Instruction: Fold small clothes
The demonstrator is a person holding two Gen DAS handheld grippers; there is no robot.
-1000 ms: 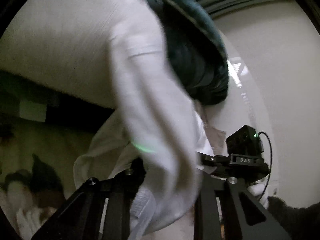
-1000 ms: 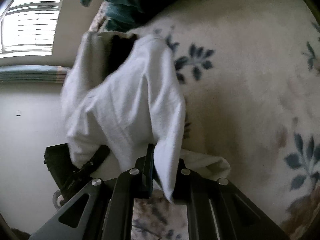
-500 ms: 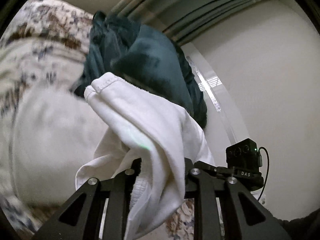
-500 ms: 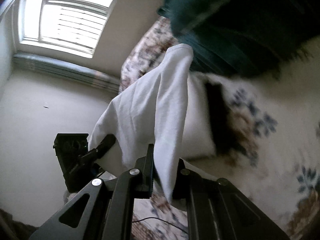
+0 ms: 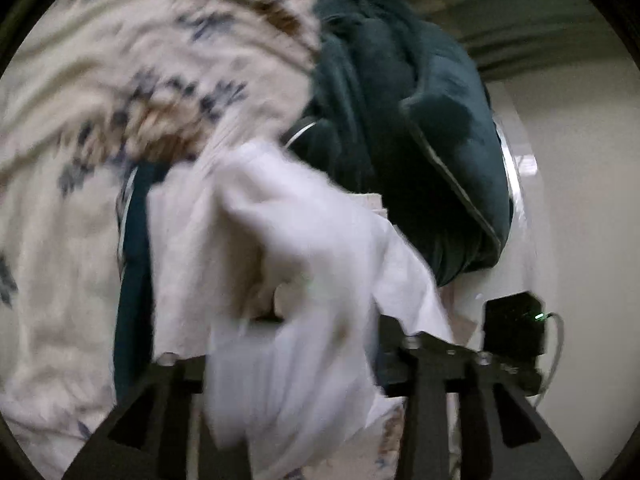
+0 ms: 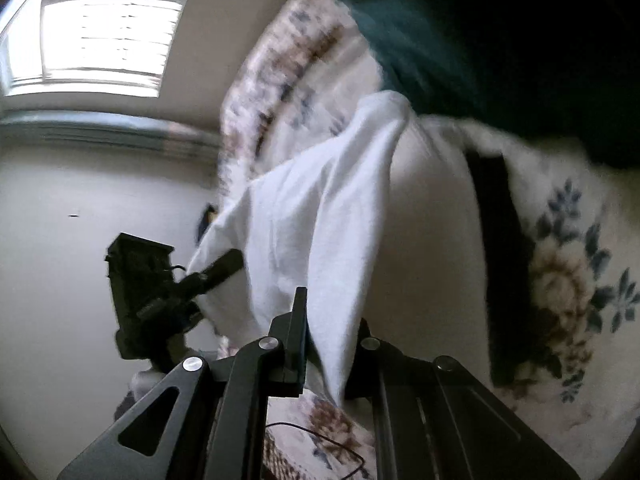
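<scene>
Holding the white garment (image 6: 320, 216) up off the bed w/ both tongs, so I judge the step in hand is bringing it down flat before the 1st fold. To do that well I'd keep the 2 grips level and apart enough that the cloth hangs taut btw them, lower slowly onto the floral bedspread (image 6: 568, 280), and let the free end touch 1st so it doesn't bunch. I'd also steer clear of the dark teal blanket (image 5: 420, 128) heaped at the far side, since the hem could catch on it.

Right gripper (image 6: 326, 340): clenched on a fold of the garment, cloth pinched btw the 2 fingers and rising away from them in a long drape. Left gripper (image 5: 292, 360): cloth fills the gap btw its fingers and spills over both sides; the view is motion-blurred, but I read it as clamped on the garment (image 5: 280, 260) too. In the right view the left gripper's black body (image 6: 148, 288) sits at the garment's other edge, so the cloth spans btw the 2 tools, above the bedspread, w/ its far tip pointing toward the teal blanket.
</scene>
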